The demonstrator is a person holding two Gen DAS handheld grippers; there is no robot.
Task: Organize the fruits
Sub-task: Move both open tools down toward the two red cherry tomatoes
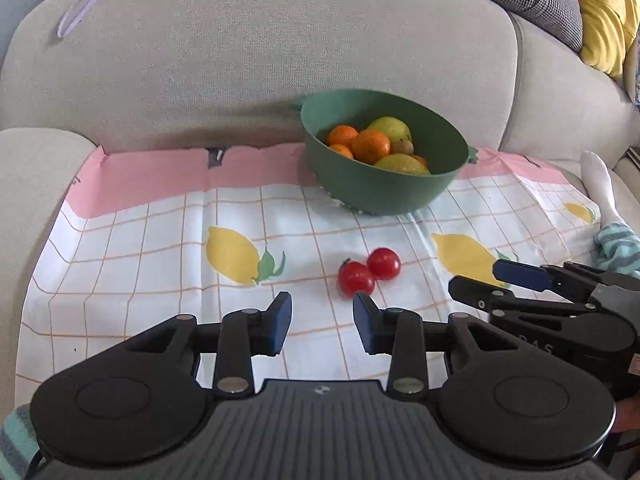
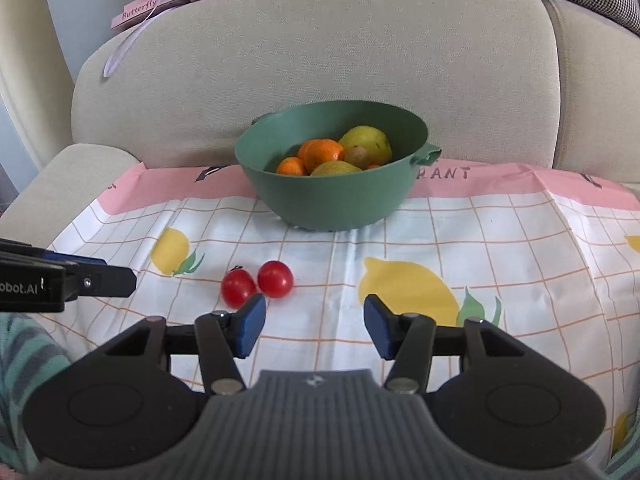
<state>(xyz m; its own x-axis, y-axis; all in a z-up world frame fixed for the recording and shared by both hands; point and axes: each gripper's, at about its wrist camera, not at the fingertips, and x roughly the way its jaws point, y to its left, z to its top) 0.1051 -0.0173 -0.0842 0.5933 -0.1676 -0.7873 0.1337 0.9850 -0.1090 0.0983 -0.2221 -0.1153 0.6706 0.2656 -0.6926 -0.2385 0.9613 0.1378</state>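
Two red cherry tomatoes [image 1: 369, 271] lie touching each other on the lemon-print cloth [image 1: 160, 248]; they also show in the right wrist view [image 2: 257, 282]. Behind them stands a green bowl [image 1: 440, 188] holding oranges [image 1: 370, 145], pears and a small brown fruit; the bowl also shows in the right wrist view [image 2: 332, 200]. My left gripper [image 1: 322, 322] is open and empty, just short of the tomatoes. My right gripper [image 2: 315, 326] is open and empty, with the tomatoes just beyond its left finger. It appears in the left wrist view [image 1: 486, 282] at the right.
The cloth covers a beige sofa seat, with the backrest [image 2: 320, 60] close behind the bowl. A pink "Butterfly" card [image 2: 140, 10] with a ribbon lies on top of the backrest. A socked foot [image 1: 600, 184] rests at the cloth's right edge. Checked and yellow cushions [image 1: 600, 12] sit at back right.
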